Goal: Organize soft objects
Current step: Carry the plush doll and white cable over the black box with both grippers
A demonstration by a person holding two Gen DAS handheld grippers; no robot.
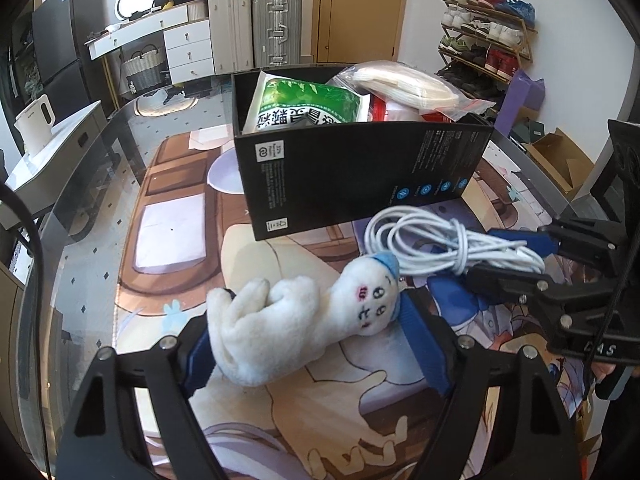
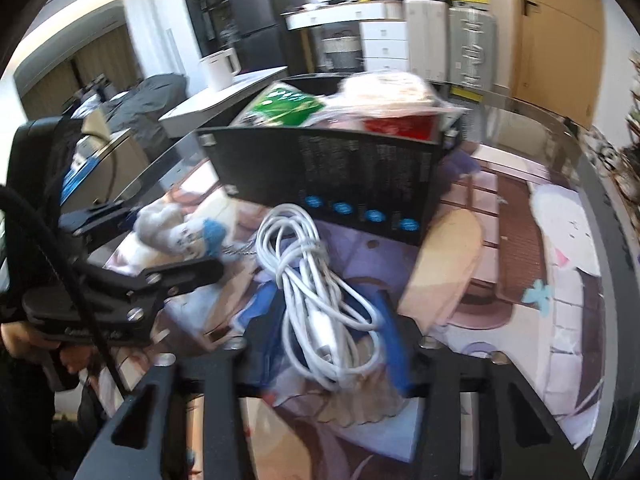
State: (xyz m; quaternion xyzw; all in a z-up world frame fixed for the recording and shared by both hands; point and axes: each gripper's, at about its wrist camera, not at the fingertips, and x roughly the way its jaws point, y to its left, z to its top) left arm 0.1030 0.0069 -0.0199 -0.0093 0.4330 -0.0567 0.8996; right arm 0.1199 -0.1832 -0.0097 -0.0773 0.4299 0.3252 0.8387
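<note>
the greatest risk is judged to lie with the white plush toy (image 1: 296, 322): it is spanned across the left gripper (image 1: 308, 336) with only its ends against the blue pads, its soft body sagging between them, so a quick swing toward the black box (image 1: 352, 176) could let it slide out or snag on the box's near wall. a second risk is seen in the coiled white cable (image 2: 316, 292) — loose loops hang beyond the right gripper (image 2: 320, 320), and a loop could be caught on the box rim or on the left gripper, which is shown close by at the left of the right wrist view. the box is already crowded with a green packet (image 1: 304, 106) and a clear bag of white cloth (image 1: 404, 84), so anything dropped on top may be tipped back onto the surface (image 1: 168, 216).

the left gripper is held fairly wide, its pads pressed on the plush toy, which fills the lower centre of the left wrist frame, just in front of the box and apparently lifted slightly off the printed mat. the right gripper is closed nearly all the way on the cable bundle — the clamp is seen at the right of the left wrist frame and at the lower centre of its own blurred view, with the coil's free end pointed toward the box.
</note>
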